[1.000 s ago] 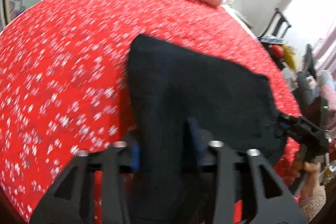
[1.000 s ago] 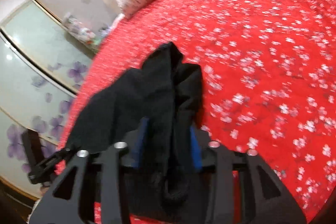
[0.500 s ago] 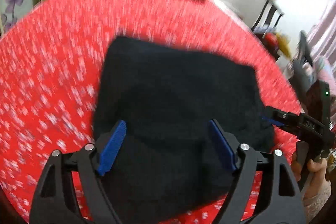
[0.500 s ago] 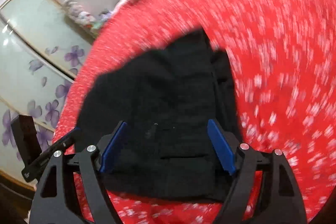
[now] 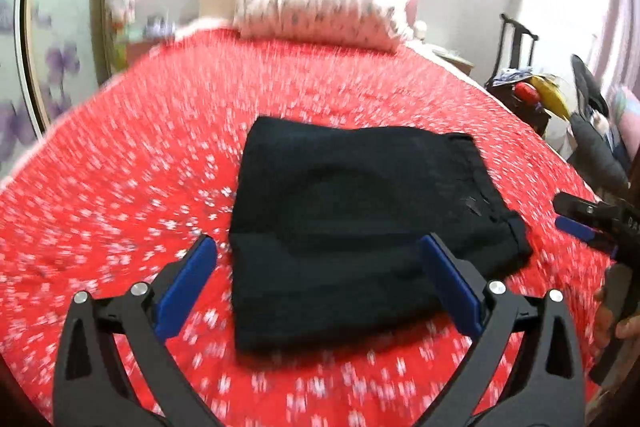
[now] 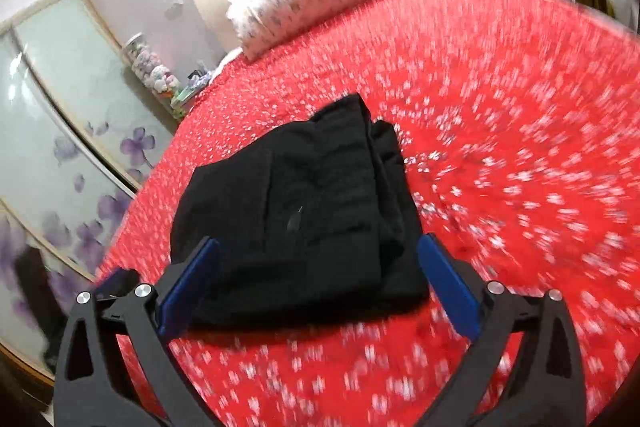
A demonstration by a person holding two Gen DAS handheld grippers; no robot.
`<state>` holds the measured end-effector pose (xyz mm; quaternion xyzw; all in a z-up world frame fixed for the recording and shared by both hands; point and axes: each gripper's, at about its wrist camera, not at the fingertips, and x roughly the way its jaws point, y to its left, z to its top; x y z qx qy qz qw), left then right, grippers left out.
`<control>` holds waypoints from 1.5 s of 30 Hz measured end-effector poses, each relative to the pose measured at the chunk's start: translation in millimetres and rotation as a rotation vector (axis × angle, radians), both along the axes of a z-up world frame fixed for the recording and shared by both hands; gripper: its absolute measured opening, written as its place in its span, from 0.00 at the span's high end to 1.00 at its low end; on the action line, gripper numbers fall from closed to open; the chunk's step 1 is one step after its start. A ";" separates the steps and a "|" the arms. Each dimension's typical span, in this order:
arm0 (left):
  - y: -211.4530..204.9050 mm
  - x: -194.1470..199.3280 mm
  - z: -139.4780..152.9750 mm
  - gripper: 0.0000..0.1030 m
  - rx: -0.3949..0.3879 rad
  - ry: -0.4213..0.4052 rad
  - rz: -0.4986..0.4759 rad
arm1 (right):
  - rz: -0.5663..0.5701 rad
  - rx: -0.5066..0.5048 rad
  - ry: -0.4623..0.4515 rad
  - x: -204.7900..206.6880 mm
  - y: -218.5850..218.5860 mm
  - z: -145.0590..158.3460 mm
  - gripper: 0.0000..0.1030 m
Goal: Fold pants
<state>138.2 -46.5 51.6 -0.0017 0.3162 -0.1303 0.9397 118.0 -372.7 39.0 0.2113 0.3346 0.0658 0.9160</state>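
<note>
Both tongs have just been opening and I've got nothing between them: left tongs (image 5: 316, 287) and right tongs (image 6: 316, 285) gape wide. The black pants (image 5: 360, 227) lie folded compactly on the red bedspread (image 5: 120, 167), released because, I reckon, the fold's finished.

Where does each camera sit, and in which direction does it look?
Left wrist: on the left gripper, looking down along its open blue-padded fingers at the pants on the bed, pillow beyond; the right gripper and a hand show at the right edge.
Right wrist: on the right gripper, fingers open, looking at the pants from the other side; the left gripper's tip shows at lower left.
Shared: pants, bed, pillow.
</note>
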 end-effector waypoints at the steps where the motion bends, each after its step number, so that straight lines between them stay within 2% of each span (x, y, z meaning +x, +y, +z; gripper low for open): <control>1: -2.5 -11.9 2.5 0.02 0.013 -0.021 0.001 | -0.003 -0.030 -0.009 -5.9 4.2 2.1 0.01; 5: -6.1 -62.2 2.1 0.02 0.059 -0.065 0.040 | -0.041 -0.192 -0.044 -51.5 37.5 -2.6 0.01; 10: -6.6 -91.3 -4.9 0.02 -0.020 -0.038 0.069 | -0.091 -0.283 -0.064 -90.5 63.2 -18.1 0.01; 14: -5.2 -112.1 -10.7 0.02 0.012 -0.052 0.106 | -0.092 -0.365 -0.126 -117.1 83.4 -21.2 0.01; 19: -11.6 -126.6 -20.8 0.02 0.070 -0.050 0.097 | -0.096 -0.320 -0.137 -137.8 90.9 -28.3 0.01; 22: -15.0 -128.3 -25.1 0.02 0.091 -0.041 0.105 | -0.113 -0.351 -0.150 -142.8 98.4 -26.2 0.01; 27: -16.0 -130.8 -28.5 0.02 0.059 -0.033 0.097 | -0.144 -0.341 -0.161 -147.4 95.5 -25.8 0.01; 30: -15.9 -130.4 -29.2 0.02 0.062 -0.030 0.104 | -0.200 -0.330 -0.122 -143.2 85.5 -29.6 0.01; 36: -10.8 -129.1 -30.4 0.02 0.078 -0.041 0.142 | -0.236 -0.321 -0.106 -143.5 78.8 -31.9 0.01; 45: -10.9 -119.6 -37.1 0.02 0.073 0.007 0.117 | -0.194 -0.396 -0.157 -147.3 94.0 -28.4 0.01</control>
